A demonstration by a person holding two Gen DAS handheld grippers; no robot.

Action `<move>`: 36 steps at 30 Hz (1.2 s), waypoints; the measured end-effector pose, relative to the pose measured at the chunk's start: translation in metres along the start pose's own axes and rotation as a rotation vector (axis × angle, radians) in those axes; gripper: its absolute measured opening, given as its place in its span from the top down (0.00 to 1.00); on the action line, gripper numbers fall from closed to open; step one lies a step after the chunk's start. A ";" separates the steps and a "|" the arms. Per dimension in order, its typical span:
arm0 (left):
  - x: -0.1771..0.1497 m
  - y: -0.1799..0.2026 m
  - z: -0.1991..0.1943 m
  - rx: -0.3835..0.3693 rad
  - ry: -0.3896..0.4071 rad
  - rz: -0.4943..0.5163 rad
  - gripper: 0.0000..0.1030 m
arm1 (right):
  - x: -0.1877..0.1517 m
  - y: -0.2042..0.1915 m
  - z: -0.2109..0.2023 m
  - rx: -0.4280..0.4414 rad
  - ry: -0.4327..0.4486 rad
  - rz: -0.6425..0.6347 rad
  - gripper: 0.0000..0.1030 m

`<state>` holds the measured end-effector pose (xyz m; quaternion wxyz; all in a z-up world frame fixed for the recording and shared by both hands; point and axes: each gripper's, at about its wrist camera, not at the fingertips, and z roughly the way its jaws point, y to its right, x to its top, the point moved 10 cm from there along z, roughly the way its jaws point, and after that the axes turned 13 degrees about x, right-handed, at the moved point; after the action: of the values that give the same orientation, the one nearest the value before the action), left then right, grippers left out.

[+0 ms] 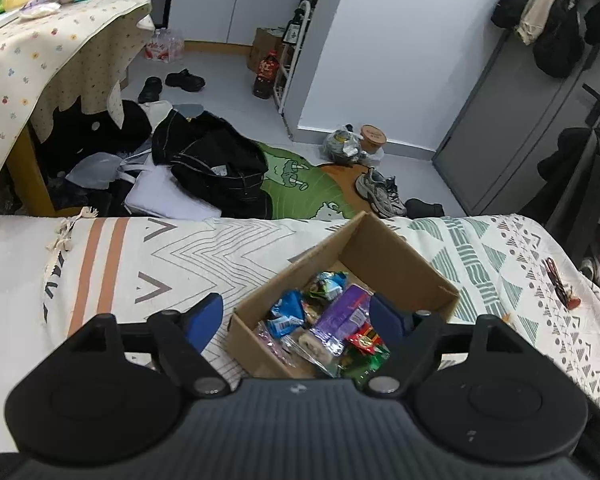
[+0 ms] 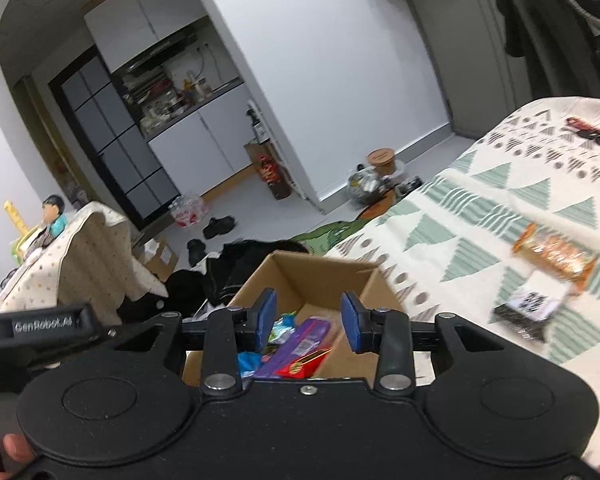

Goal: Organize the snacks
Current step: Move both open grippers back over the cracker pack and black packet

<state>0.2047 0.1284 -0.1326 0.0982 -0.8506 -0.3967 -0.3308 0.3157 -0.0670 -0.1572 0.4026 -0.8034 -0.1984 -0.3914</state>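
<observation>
Cardboard box (image 1: 400, 264) w/ snacks (image 1: 332, 320) on bed, both grippers' fingers spread (empty), orange packet (image 2: 556, 258) nearby.

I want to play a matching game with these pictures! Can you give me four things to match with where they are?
Things:
1. purple packet
2. orange snack packet
3. grey sneakers
4. doll

Places:
A. on the floor by the green rug
B. inside the cardboard box
C. on the table with the flowery cloth
D. lying on the bed cover, outside the box

Pairs: 1-B, 2-D, 3-A, 4-C
</observation>
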 end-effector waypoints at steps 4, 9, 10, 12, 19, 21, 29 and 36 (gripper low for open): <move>-0.001 0.007 -0.010 -0.002 0.022 0.008 0.15 | 0.006 0.013 -0.017 -0.034 0.014 0.006 0.60; -0.004 0.019 -0.017 -0.007 0.031 0.030 0.14 | 0.010 0.026 -0.035 -0.060 0.016 0.015 0.53; -0.006 0.022 -0.018 -0.008 0.035 0.033 0.14 | 0.011 0.028 -0.038 -0.063 0.018 0.011 0.51; -0.008 0.028 -0.021 -0.007 0.043 0.040 0.14 | 0.012 0.032 -0.044 -0.083 0.022 0.001 0.47; -0.018 0.054 -0.026 -0.030 0.052 0.072 0.13 | 0.014 0.052 -0.055 -0.112 0.019 0.010 0.45; -0.021 0.063 -0.027 -0.037 0.053 0.080 0.13 | 0.013 0.060 -0.060 -0.117 0.009 0.015 0.45; -0.039 0.105 -0.023 -0.066 0.055 0.111 0.13 | 0.010 0.091 -0.086 -0.123 -0.006 0.011 0.42; -0.058 0.139 -0.014 -0.093 0.026 0.142 0.13 | 0.011 0.124 -0.094 -0.165 -0.001 0.046 0.42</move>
<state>0.2735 -0.0056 -0.1461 0.0871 -0.8759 -0.3182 -0.3520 0.3568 -0.2160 -0.1749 0.3436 -0.8385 -0.1472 -0.3965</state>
